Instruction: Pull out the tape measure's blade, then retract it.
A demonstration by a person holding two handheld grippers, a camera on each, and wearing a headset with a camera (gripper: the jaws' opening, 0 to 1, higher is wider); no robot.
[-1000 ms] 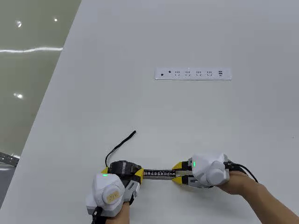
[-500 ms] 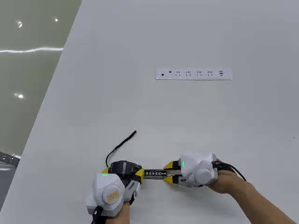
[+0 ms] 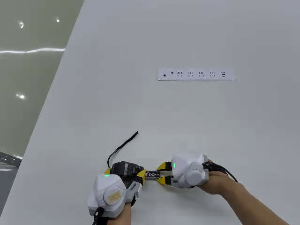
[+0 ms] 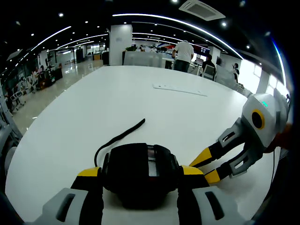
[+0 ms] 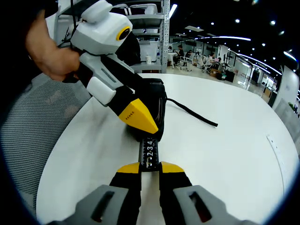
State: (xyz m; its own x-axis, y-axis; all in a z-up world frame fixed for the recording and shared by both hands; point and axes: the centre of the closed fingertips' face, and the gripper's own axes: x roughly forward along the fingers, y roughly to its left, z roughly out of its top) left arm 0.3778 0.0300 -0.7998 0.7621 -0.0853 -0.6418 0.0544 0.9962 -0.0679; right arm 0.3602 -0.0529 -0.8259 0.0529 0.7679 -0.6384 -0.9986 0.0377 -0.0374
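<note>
A long white power strip [image 3: 195,74] lies flat on the far side of the broad white worktop [image 3: 187,117]. Glossy greenish floor [image 3: 28,70] borders its left edge. A grey mesh chair [image 5: 42,136] stands alongside.

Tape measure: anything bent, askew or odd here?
Nothing stands out. The black tape measure case sits squarely in the left gripper, and its dark numbered blade runs straight to the right gripper, shut on it. The black strap lies loose on the white table.

An open-plan office: beyond the white table [image 4: 117,103] stand desks [image 4: 140,58] with people [image 4: 184,51], metal shelving [image 5: 163,33] and ceiling light strips [image 4: 150,15] overhead.
</note>
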